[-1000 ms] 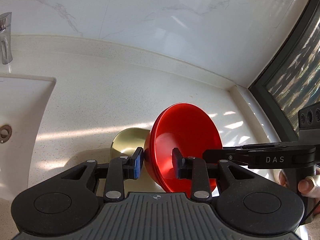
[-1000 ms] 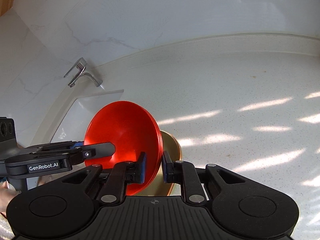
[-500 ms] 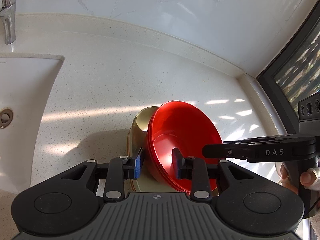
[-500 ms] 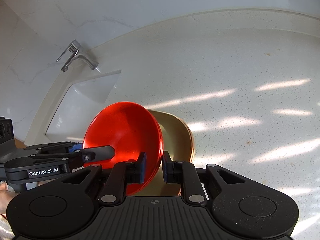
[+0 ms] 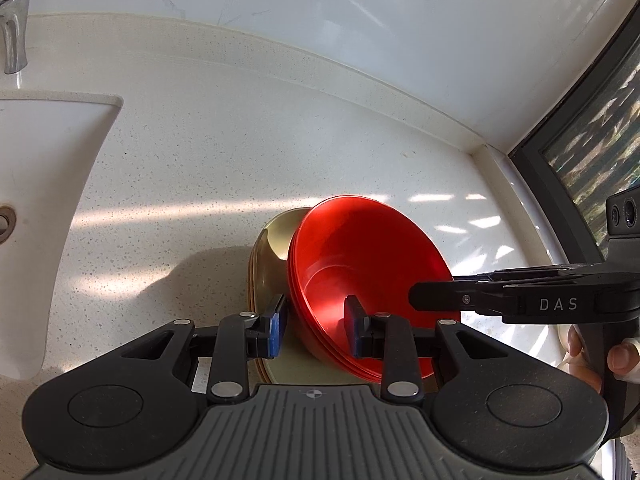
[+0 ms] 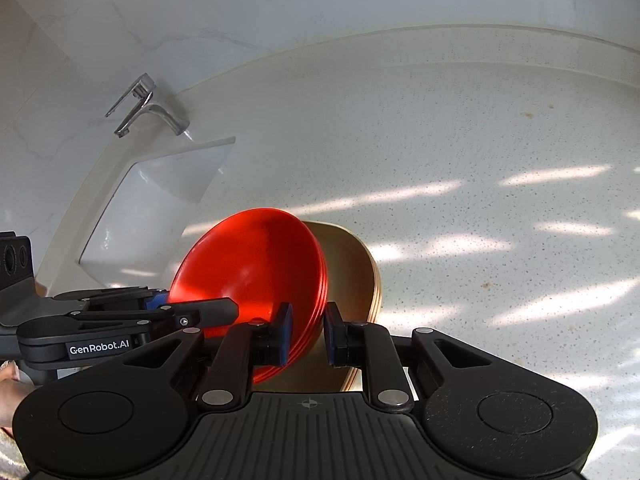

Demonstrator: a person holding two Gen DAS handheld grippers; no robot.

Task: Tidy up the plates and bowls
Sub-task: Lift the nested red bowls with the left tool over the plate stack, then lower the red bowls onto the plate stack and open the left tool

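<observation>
The left claw [image 5: 316, 330] straddles the near rim of the red bowls [image 5: 368, 276] — one blue-padded finger outside the wall, the other inside — with a clear gap on each side, so it stands apart and is not pressing the rim. The right claw [image 6: 306, 334] straddles the opposite rim of the same red bowls [image 6: 256, 268]; its inner finger lies against the bowl wall, while the outer one stands off with a gap showing, so whether it grips I cannot tell.

The red bowls are a nested stack, several rims showing at the edge, tilted and sitting in the stack of gold plates [image 5: 272, 248], which lies flat on the speckled white bench [image 5: 200, 152]. In the right wrist view the gold plates [image 6: 356, 264] show beyond the bowls on their right side.

Left of the bowls the white sink [image 5: 44, 200] is set into the bench, with a chrome tap [image 6: 144, 108] at its back edge. Behind the bowls rises a marble wall [image 5: 360, 12], and to their right a dark window frame [image 5: 580, 100] meets the bench corner.
</observation>
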